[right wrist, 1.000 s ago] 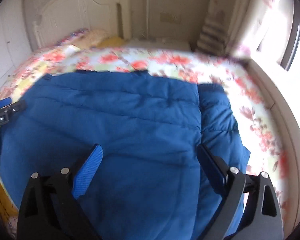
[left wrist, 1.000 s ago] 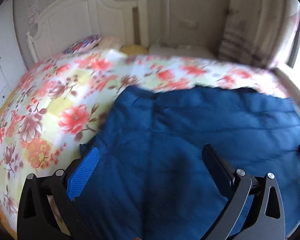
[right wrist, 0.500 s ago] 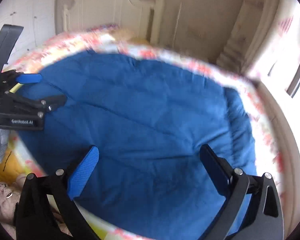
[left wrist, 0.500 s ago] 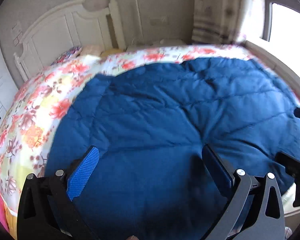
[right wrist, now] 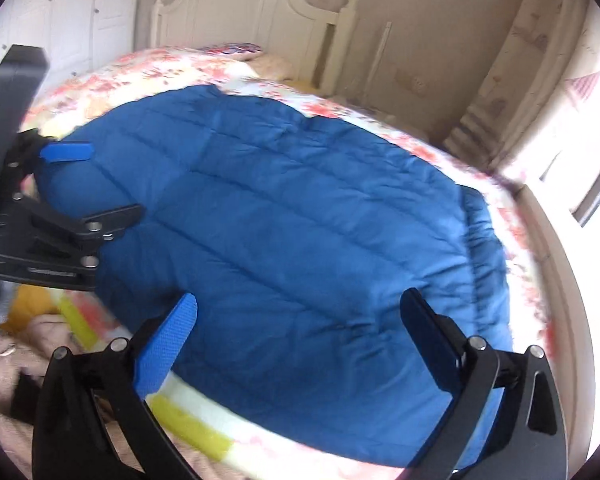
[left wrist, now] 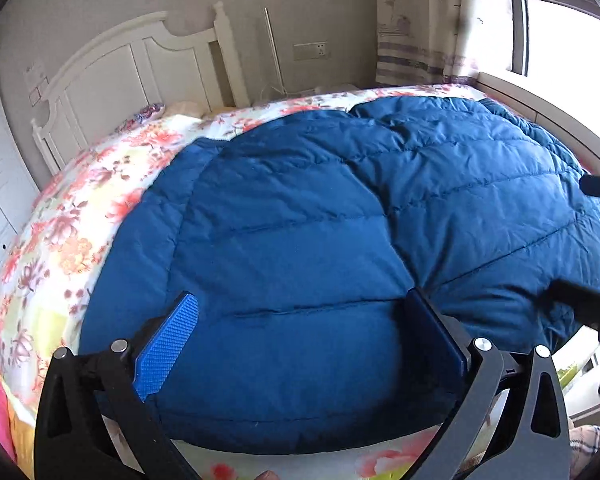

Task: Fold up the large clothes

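A large blue quilted jacket (left wrist: 340, 216) lies spread flat on a bed with a floral cover (left wrist: 60, 240). My left gripper (left wrist: 300, 340) hovers open over the jacket's near edge, its blue pads wide apart with nothing pinched. From the right wrist view the jacket (right wrist: 300, 208) fills the middle. My right gripper (right wrist: 300, 320) stands fully open above its near hem. The left gripper (right wrist: 96, 184) shows at that view's left edge, open over the jacket's left side. Part of the right gripper's fingers (left wrist: 580, 304) shows at the left wrist view's right edge.
A white headboard (left wrist: 140, 68) and pillows (right wrist: 268, 64) are at the far end of the bed. Curtains (left wrist: 420, 20) and a window ledge (left wrist: 540, 104) run along the right side. White wardrobe doors (right wrist: 80, 0) stand at the left. A hand (right wrist: 4, 356) is at lower left.
Both views have swung and rolled: the left gripper moved right over the jacket, and the right gripper shifted so the left gripper came into its view. Both stay open.
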### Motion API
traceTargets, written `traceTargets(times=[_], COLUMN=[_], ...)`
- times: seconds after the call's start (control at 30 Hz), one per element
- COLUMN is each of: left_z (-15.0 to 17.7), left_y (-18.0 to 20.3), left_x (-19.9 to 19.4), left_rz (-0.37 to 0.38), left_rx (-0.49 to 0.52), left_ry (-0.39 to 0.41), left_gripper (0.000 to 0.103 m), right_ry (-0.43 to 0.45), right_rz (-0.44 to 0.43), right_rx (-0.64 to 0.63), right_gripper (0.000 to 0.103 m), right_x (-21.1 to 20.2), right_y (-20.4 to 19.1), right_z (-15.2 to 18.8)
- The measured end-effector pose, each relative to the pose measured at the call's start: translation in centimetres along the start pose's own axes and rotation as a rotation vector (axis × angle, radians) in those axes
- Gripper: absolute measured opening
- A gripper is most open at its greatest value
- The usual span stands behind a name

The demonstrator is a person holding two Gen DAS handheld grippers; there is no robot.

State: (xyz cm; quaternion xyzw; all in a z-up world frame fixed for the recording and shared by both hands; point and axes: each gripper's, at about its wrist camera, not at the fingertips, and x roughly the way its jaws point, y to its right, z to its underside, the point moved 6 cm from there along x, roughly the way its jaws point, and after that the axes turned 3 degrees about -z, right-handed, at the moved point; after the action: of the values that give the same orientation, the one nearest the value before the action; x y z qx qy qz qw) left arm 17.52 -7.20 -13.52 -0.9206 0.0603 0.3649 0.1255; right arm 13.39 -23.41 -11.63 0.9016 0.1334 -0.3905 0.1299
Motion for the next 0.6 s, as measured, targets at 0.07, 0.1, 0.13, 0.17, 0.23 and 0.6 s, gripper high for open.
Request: traceTargets(times=[0.07,0.1,0.13,0.17,0.23,0.6], left_z=[0.2,0.3,0.4,0.4,0.5,0.6], left_y=[-0.1,0.0,0.1,0.1,-0.1,0.0], left_x=[0.3,0.2,0.2,0.2,0.3,0.5], left_rz=[0.010,0.006,0.003,0.001,0.005,0.004], left_rx=[-0.005,0.003,0.007,0.009,0.008,0.008], left_ry=[0.005,0.006,0.006,0.004,0.001,0.009], left_gripper=[0.099,0.099,0.099,0.099,0.099,0.099], right_ry=[-0.024,-0.015,-0.024,-0.039,0.000,-0.008], right_rz=[-0.055,-0.073,-0.072,-0.069,-0.043,-0.010], right_rx=[0.048,0.065,0.060,0.044,0.046,0.350], right_gripper=[0.101,0.101,0.101,0.100,0.100,0.101], right_x=[1.5,1.6,1.3,0.9,-0.4,2.4], right_y=[0.9,0.9,0.9,0.9,1.7,11.3], right_z=[1.1,1.2,1.3,1.0,0.2,3.2])
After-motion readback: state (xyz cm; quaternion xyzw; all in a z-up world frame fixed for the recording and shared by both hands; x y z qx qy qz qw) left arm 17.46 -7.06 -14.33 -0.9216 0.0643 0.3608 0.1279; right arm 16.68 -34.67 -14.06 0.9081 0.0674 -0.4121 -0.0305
